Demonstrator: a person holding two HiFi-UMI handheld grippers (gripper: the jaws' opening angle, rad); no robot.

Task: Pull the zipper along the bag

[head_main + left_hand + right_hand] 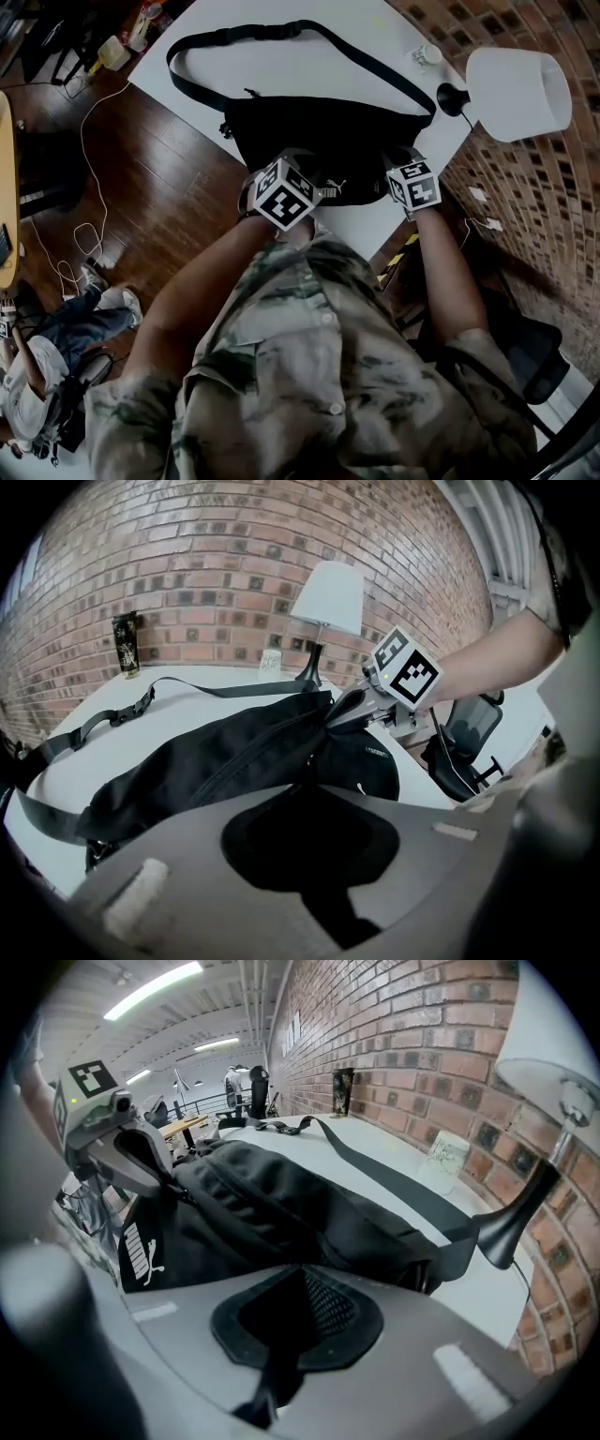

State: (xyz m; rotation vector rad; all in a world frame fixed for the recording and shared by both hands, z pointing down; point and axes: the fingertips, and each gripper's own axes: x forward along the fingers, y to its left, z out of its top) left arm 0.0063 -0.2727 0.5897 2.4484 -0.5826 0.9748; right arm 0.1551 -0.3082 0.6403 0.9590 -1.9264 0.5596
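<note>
Black fabric bag (323,141) is laid on white surface (281,80), near its front edge, w/ strap (234,36) looped away toward the far side. Bag is judged soft, light & floppy: it'd likely bunch & drag w/ the slider unless the fabric is pulled taut. Zipper (246,754) is seen running along the top of the bag. Best holds are judged to be the pull tab for one gripper & the bag's end just past the zipper for the other, so the pull is made against an anchor.

Left gripper (307,799) is clenched on the bag at the zipper line. Black material is pinched between its jaws, prob. the pull tab, though the tab itself can't be made out. Right gripper (300,1288) is clamped on the bag's right end, mesh fabric caught between its jaws, that end lifted slightly off the surface. Both forearms are stretched fwd & down from the body, w/ the grippers near each other & angled inward. Lamp (517,92) stands close to the right gripper, so room on that side is judged tight
</note>
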